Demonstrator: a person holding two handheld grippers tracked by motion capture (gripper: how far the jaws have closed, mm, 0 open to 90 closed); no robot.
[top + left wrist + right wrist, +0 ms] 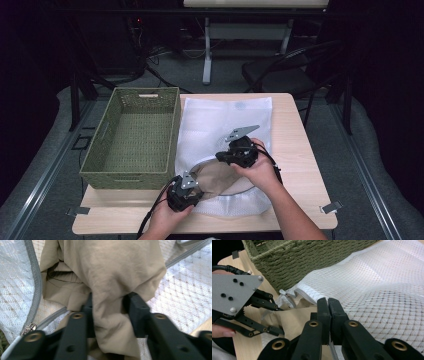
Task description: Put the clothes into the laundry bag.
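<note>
Left gripper view: left tool (pixel 107 305) clamped on beige garment (pixel 110 267) lying half in the mesh bag (pixel 180 297) on the desk (pixel 295 150), right tool (pixel 328 305) pinching the bag's rim; next, likely, feed cloth deeper inside.

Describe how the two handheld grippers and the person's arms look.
Both are black two-jaw tools. The left gripper and the right gripper each carry a grey three-cornered plate on top, dotted with screws, and trail a black cable. The jaws are flat black bars with brass-coloured rivets at the pivots. The forearms are bare, with no sleeves in sight.
</note>
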